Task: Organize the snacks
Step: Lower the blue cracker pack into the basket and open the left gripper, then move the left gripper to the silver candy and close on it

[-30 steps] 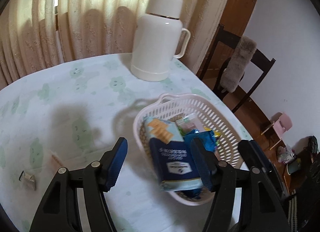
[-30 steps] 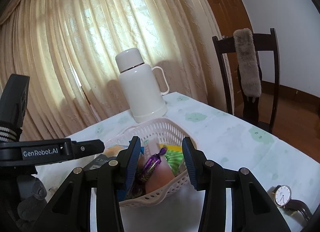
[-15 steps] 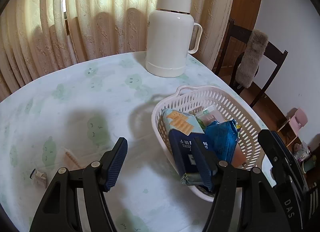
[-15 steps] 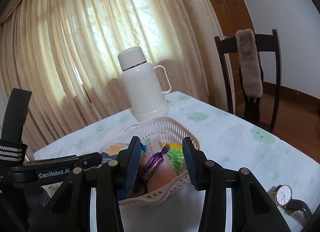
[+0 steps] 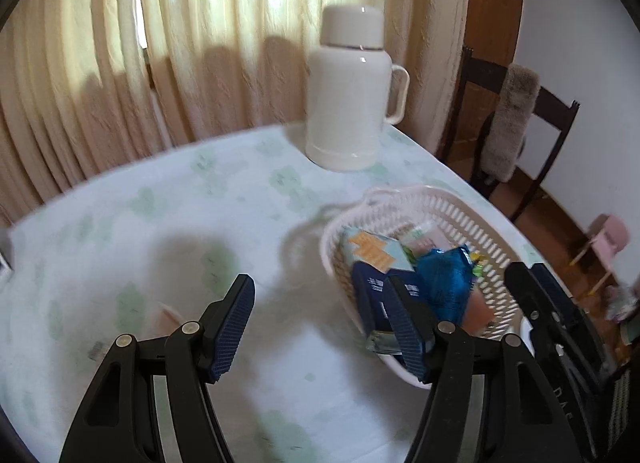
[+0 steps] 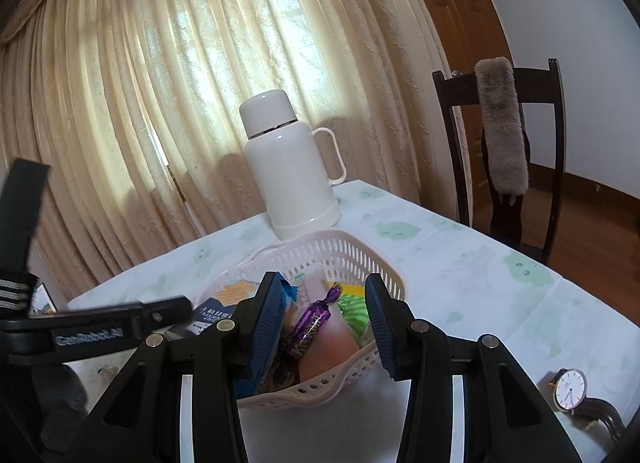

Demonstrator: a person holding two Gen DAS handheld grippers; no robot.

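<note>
A white plastic basket (image 5: pixel 448 211) (image 6: pixel 344 251) stands on the table and holds several snacks: a cracker pack (image 5: pixel 374 249), a dark blue packet (image 5: pixel 370 295), a shiny blue bag (image 5: pixel 444 281), a purple wrapped candy (image 6: pixel 314 323) and a green packet (image 6: pixel 354 313). My left gripper (image 5: pixel 320 327) is open over bare tablecloth just left of the basket, with nothing between its fingers. My right gripper (image 6: pixel 320 323) hovers open in front of the basket's near rim, holding nothing. A small wrapped sweet (image 5: pixel 96 351) and a pinkish piece (image 5: pixel 166 313) lie blurred on the cloth near the left gripper.
A white thermos jug (image 5: pixel 350 91) (image 6: pixel 288 167) stands behind the basket by the curtain. A dark chair with a fur pad (image 5: pixel 516 119) (image 6: pixel 500 127) is at the table's right side. A wristwatch (image 6: pixel 570 389) lies at the near right.
The left wrist view has swung, so the basket now sits further right and the jug more central. The right gripper has not moved. Both grippers keep the same opening.
</note>
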